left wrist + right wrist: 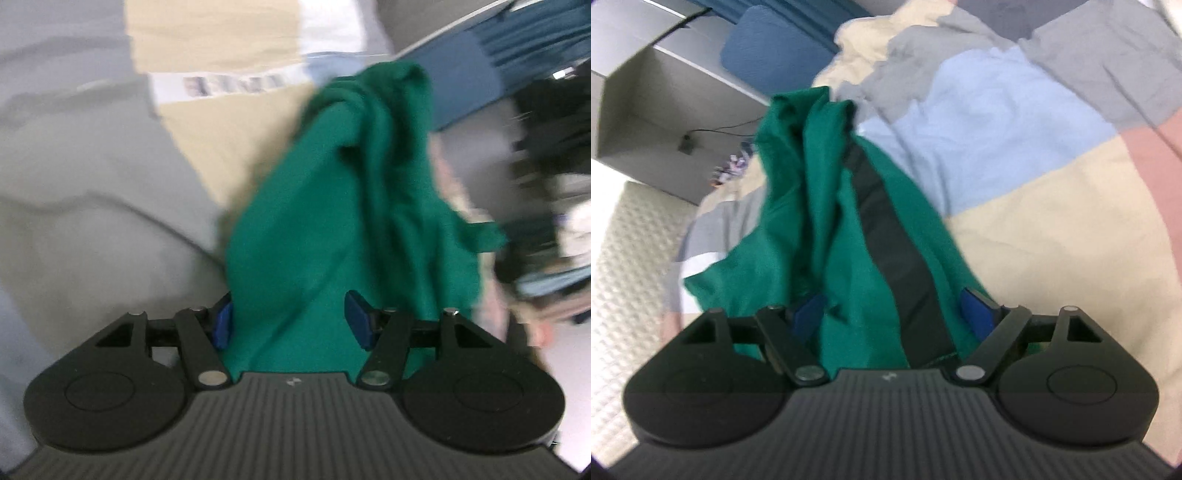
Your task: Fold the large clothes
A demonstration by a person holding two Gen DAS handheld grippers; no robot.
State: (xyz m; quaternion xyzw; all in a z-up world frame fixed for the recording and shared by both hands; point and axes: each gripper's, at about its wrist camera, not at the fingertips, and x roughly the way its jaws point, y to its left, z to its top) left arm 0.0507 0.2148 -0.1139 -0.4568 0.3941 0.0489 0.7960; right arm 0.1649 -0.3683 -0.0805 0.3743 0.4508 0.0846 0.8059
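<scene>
A large green garment [332, 206] hangs bunched in the air in both views. In the left wrist view it runs from between the blue pads [223, 325] up to a crumpled top. My left gripper [291, 325] is shut on its cloth. In the right wrist view the same green garment [827, 221] shows a black stripe [886, 236] down its length. My right gripper [894, 314] is shut on that cloth, which fills the gap between the blue pads [979, 314]. Both views are motion-blurred.
A bed with a patchwork cover [1015, 122] of beige, light blue, grey and pink lies below. A blue pillow [768, 48] and grey wall [665, 103] are at the far side. Dark clothes [546, 147] are piled at the right of the left wrist view.
</scene>
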